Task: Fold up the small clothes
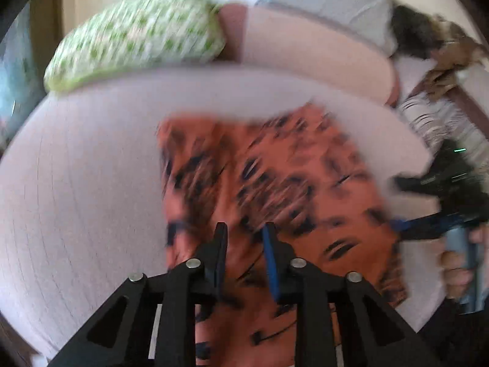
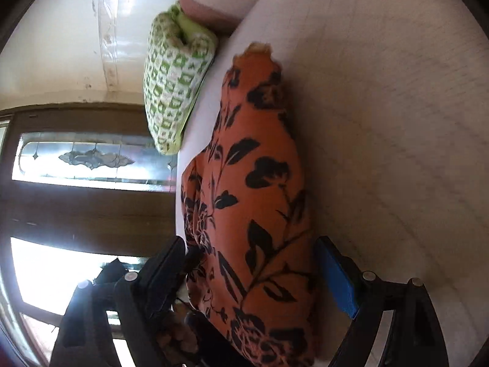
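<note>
left wrist view: the orange floral garment (image 1: 275, 183) lies on the pale bed (image 1: 76, 183); left gripper (image 1: 244, 229) hovers slightly parted above it. right gripper (image 2: 250, 250) stands wide, astride the cloth.

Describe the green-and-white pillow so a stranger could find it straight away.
Start from the wide white bed that fills most of both views. At its far edge, against the pale wall, lies the pillow, plump and soft. It is covered in small green squares on white, unlike the orange garment with black flowers spread flat on the bed beside it.
</note>
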`<state>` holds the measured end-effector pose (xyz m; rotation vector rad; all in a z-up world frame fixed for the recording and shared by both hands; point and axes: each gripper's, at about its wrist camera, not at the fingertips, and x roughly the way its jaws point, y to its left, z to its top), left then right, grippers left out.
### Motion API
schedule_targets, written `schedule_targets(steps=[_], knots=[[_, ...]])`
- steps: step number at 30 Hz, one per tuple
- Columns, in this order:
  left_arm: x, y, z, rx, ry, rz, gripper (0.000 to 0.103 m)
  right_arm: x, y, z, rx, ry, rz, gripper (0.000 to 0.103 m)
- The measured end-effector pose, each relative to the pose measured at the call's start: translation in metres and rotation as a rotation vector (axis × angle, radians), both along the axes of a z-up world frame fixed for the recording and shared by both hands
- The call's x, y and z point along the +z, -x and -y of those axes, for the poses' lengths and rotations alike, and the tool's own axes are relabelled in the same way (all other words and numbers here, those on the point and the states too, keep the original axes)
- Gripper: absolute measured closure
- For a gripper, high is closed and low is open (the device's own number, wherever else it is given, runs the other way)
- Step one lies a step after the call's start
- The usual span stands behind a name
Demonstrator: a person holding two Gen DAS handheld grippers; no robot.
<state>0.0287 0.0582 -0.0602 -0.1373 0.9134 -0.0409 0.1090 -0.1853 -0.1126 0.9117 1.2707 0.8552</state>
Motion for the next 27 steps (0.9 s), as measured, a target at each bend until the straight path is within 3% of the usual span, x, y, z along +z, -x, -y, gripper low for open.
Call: schedule_targets(steps=[2,4,5,6,8,10,11,12,13,15,16,18,19,21,22,23,24,27], knots=[[0.010,-0.005,0.006,-0.024,-0.029,0.048,0.066,-0.001,-0.003,-0.006,-0.012,0.016,0.003,0.014],[-0.008,-0.022,0.001,-0.012,-0.057,-0.021,0.066,-0.006,-0.006,-0.010,-0.024,0.012,-0.019,0.015],[-0.027,-0.032,-0.007,0.017,-0.081,-0.089,0.067,-0.006,-0.007,-0.016,-0.001,0.048,-0.014,0.028],[-0.044,-0.036,-0.018,0.047,-0.076,-0.129,0.068,-0.004,-0.006,-0.024,0.031,0.123,0.006,0.053],[-0.043,-0.032,-0.022,0.035,-0.084,-0.096,0.073,0.012,0.003,-0.032,0.033,0.211,0.075,0.062],[-0.043,-0.031,-0.017,0.023,-0.119,-0.088,0.073,0.036,0.014,-0.040,0.034,0.290,0.174,0.064],[-0.045,-0.031,-0.018,0.022,-0.116,-0.086,0.073,0.032,0.015,-0.045,0.044,0.335,0.183,0.063],[-0.047,-0.032,-0.020,0.028,-0.091,-0.084,0.073,0.012,0.010,-0.049,0.066,0.371,0.129,0.060],[-0.046,-0.032,-0.022,0.037,-0.069,-0.084,0.073,0.002,0.007,-0.044,0.050,0.328,0.082,0.057],[-0.043,-0.029,-0.027,0.037,-0.054,-0.084,0.073,0.001,0.004,-0.028,0.002,0.202,0.025,0.042],[-0.044,-0.029,-0.027,0.033,-0.054,-0.082,0.073,0.009,0.003,-0.022,-0.019,0.203,0.049,0.038],[-0.042,-0.026,-0.029,0.030,-0.053,-0.076,0.073,0.027,-0.002,-0.011,-0.085,0.196,0.120,0.016],[-0.042,-0.027,-0.027,0.032,-0.049,-0.076,0.073,0.030,-0.009,-0.011,-0.112,0.193,0.125,0.013],[-0.047,-0.032,-0.024,0.039,-0.035,-0.075,0.073,0.013,-0.036,-0.026,-0.091,0.192,0.048,0.013],[-0.047,-0.032,-0.024,0.041,-0.030,-0.075,0.073,-0.001,-0.047,-0.036,-0.060,0.198,-0.004,0.017],[-0.046,-0.033,-0.024,0.040,-0.028,-0.075,0.073,-0.007,-0.052,-0.046,-0.032,0.215,-0.013,0.059],[-0.046,-0.032,-0.026,0.039,-0.023,-0.075,0.073,-0.001,-0.053,-0.056,0.001,0.251,0.020,0.070],[-0.045,-0.030,-0.029,0.039,0.003,-0.071,0.073,0.047,-0.031,-0.073,-0.017,0.380,0.236,0.073]])
